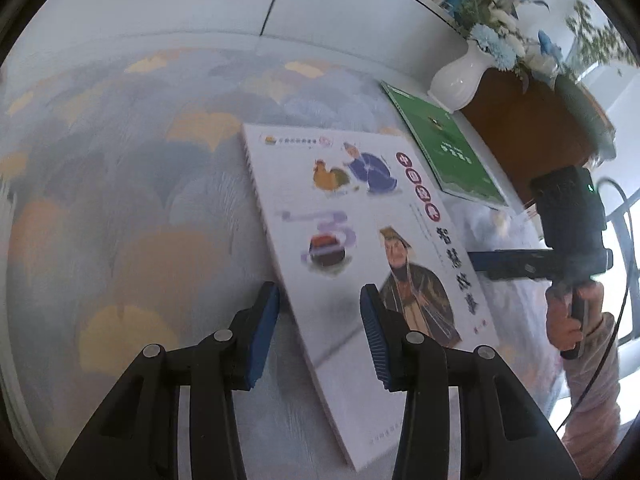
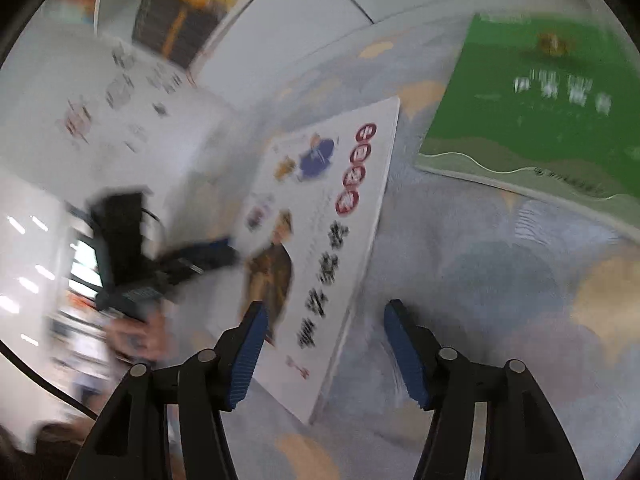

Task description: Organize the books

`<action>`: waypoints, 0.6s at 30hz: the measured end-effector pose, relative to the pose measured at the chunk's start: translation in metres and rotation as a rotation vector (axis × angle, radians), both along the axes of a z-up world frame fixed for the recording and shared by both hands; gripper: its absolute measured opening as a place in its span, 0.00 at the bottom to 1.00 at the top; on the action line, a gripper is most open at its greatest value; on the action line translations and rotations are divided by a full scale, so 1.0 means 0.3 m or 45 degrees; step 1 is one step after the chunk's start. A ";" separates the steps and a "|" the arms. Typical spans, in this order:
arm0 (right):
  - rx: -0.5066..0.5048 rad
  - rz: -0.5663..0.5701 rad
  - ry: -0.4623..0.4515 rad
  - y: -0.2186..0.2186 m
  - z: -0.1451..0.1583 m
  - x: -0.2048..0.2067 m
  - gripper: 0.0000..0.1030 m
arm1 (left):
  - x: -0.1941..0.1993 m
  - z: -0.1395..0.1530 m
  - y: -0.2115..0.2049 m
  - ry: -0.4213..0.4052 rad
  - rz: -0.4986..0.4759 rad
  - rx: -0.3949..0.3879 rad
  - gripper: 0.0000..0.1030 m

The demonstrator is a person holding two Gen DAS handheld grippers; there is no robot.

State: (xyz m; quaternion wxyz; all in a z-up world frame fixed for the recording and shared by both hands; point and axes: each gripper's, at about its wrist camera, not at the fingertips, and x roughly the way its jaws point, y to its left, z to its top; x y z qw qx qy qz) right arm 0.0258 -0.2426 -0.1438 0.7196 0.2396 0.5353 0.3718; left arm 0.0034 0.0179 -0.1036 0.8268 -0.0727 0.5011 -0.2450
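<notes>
Left hand-held gripper [image 1: 320, 300] and right hand-held gripper [image 2: 324, 316]: both released, straddling opposite edges of white storybook [image 1: 352, 248]; risk: thin cover slips w/ uneven closure, skewing toward green book [image 1: 444, 144], right of frame.

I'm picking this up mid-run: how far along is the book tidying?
Done: nothing shows as tidied on the table. In hand: the white book lies between the jaws of both the left gripper and the right gripper, neither visibly clamped. Left: the green book lies flat, untouched, near the vase.
</notes>
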 end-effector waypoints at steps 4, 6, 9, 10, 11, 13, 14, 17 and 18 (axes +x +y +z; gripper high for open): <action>0.055 -0.015 0.016 -0.003 -0.037 0.054 0.09 | 0.030 0.001 -0.018 -0.024 0.006 0.033 0.38; 0.080 -0.007 0.014 -0.004 -0.041 0.057 0.07 | 0.064 -0.009 0.002 0.002 0.024 -0.047 0.38; 0.048 0.014 -0.042 0.015 -0.026 0.052 0.07 | 0.121 -0.039 0.059 0.089 0.077 -0.255 0.36; 0.051 0.010 -0.047 0.016 -0.026 0.051 0.07 | 0.129 -0.044 0.068 0.106 0.083 -0.295 0.35; 0.053 0.007 -0.050 0.017 -0.025 0.049 0.07 | 0.132 -0.051 0.076 0.122 0.086 -0.335 0.35; 0.049 0.001 -0.072 0.024 -0.020 0.051 0.06 | 0.126 -0.050 0.072 0.114 0.086 -0.337 0.35; 0.045 -0.005 -0.086 0.018 -0.030 0.050 0.06 | 0.121 -0.046 0.063 0.106 0.087 -0.319 0.35; 0.026 -0.022 -0.113 0.026 -0.030 0.057 0.06 | 0.101 -0.028 0.030 0.029 0.091 -0.166 0.25; 0.028 -0.023 -0.116 0.026 -0.030 0.057 0.06 | 0.093 -0.026 0.021 0.003 0.089 -0.138 0.25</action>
